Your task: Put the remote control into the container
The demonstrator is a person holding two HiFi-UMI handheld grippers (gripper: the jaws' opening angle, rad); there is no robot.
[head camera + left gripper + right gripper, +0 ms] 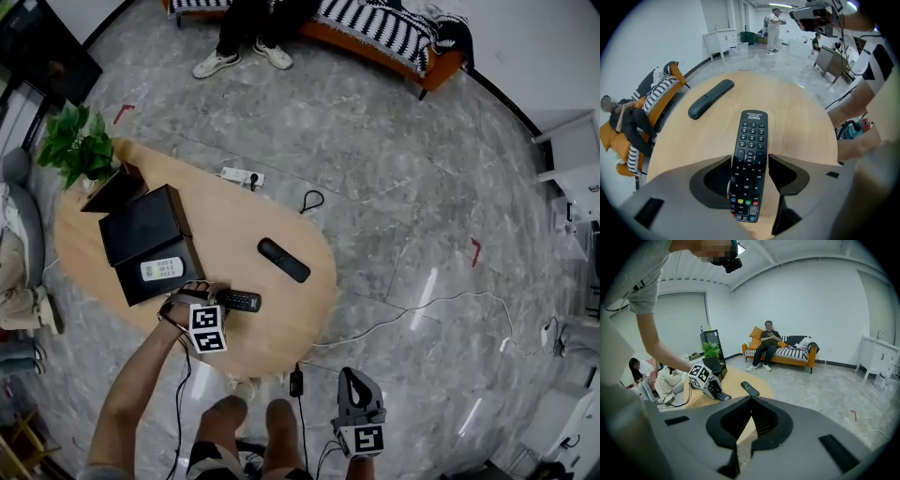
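1. Grey marble floor [403, 187] surrounds an oval wooden counter [281, 319].
2. HUAYU remote control [752, 136]: lies flat on the counter, keypad up, between the left tool's jaws.
3. Left tool [750, 158]: jaws open, straddling the remote control's lower half, not clamped.
4. Open black container [190, 258]: on the counter at 10 o'clock from the remote control; a white remote [161, 270] lies inside.
5. Slim dark remote [283, 260]: at 1 o'clock from the remote control.
6. Right tool [751, 401]: jaws closed, empty, over the floor at the counter's 5 o'clock.

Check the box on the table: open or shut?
Open. In the head view the box has its lid flipped back, and a white remote lies inside.
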